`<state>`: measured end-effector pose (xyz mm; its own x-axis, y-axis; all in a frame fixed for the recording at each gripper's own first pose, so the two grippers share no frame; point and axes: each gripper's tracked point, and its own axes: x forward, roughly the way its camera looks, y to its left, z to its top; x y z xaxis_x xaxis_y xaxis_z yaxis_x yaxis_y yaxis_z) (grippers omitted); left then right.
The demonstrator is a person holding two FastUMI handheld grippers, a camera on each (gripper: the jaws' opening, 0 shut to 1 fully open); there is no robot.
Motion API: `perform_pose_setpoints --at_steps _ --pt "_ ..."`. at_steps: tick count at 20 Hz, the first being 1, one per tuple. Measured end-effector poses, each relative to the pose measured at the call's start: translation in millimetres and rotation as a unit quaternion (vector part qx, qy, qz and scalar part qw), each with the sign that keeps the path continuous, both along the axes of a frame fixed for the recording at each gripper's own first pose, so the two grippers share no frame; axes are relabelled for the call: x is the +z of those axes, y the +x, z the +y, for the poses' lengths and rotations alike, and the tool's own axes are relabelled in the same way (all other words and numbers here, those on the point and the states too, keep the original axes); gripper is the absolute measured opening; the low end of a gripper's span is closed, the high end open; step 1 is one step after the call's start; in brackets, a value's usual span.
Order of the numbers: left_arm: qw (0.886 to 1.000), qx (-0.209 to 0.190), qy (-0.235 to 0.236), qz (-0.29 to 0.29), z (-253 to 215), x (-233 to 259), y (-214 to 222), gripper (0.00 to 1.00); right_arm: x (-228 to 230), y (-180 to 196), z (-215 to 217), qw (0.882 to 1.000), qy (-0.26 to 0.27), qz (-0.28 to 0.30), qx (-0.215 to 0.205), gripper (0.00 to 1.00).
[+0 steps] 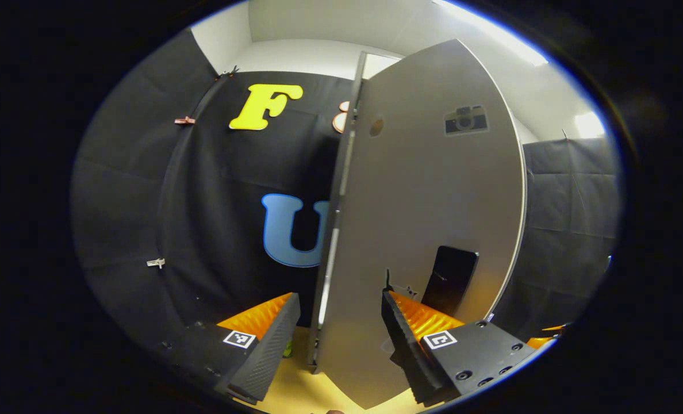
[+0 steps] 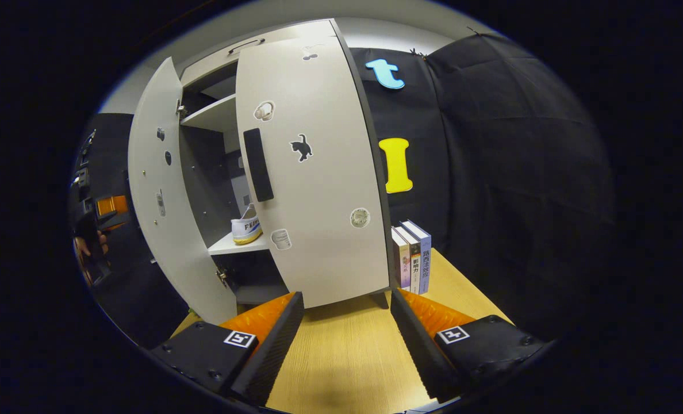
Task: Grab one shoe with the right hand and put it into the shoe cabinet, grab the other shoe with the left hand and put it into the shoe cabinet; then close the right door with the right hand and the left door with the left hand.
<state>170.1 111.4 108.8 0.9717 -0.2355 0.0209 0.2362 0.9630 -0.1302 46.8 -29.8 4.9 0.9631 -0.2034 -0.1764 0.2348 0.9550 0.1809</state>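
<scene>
Your left gripper [image 1: 338, 339] fingers gape wide, empty, straddling the edge of the tall grey left door [image 1: 428, 201], which stands open edge-on ahead. Your right gripper [image 2: 346, 339] is equally open and empty, facing the nearly closed grey right door [image 2: 313, 172]; a white shoe [image 2: 246, 229] sits on the cabinet shelf [image 2: 229, 247] above the wooden worktop [image 2: 347, 356].

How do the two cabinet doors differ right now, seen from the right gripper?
In the right gripper view, the right door is almost shut and shows its outer face, with a dark handle and stickers. The left door stands wide open and shows its inner face, with no handle in sight. The right door partly hides the shoe on the shelf; the left door hides none of it. Both are pale grey panels.
</scene>
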Motion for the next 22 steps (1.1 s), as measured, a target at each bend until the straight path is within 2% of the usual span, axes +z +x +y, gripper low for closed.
perform_pose_setpoints --at_steps 3,4,7,9,14,18,22 --pt "1.0 -0.022 -0.013 -0.004 -54.4 7.8 -0.5 0.9 7.4 8.6 -16.2 1.0 0.002 -0.004 0.015 0.99" --pt "1.0 -0.021 -0.01 -0.009 -66.4 13.1 -2.6 0.94 10.1 10.5 -23.0 1.0 0.0 -0.006 0.019 0.98" --pt "1.0 0.008 0.018 -0.017 -79.9 10.4 -18.3 0.91 15.4 16.0 -42.2 0.999 -0.004 -0.013 0.034 0.98" --pt "0.999 0.033 0.026 -0.013 -85.4 -2.5 -32.9 0.94 19.1 22.4 -53.4 0.999 -0.004 -0.02 0.046 0.98" --pt "0.995 0.094 0.034 -0.016 -88.5 -31.2 -78.5 0.94 22.0 35.2 -65.4 0.996 -0.014 -0.033 0.086 0.98" --pt "0.993 0.114 0.03 -0.013 -88.8 -46.7 -111.6 0.95 32.8 33.2 -61.2 0.992 -0.032 -0.055 0.109 0.98" --pt "0.993 0.12 0.018 0.002 -84.2 -67.2 -138.1 0.94 35.0 15.9 -54.2 0.992 -0.037 -0.069 0.101 0.98"
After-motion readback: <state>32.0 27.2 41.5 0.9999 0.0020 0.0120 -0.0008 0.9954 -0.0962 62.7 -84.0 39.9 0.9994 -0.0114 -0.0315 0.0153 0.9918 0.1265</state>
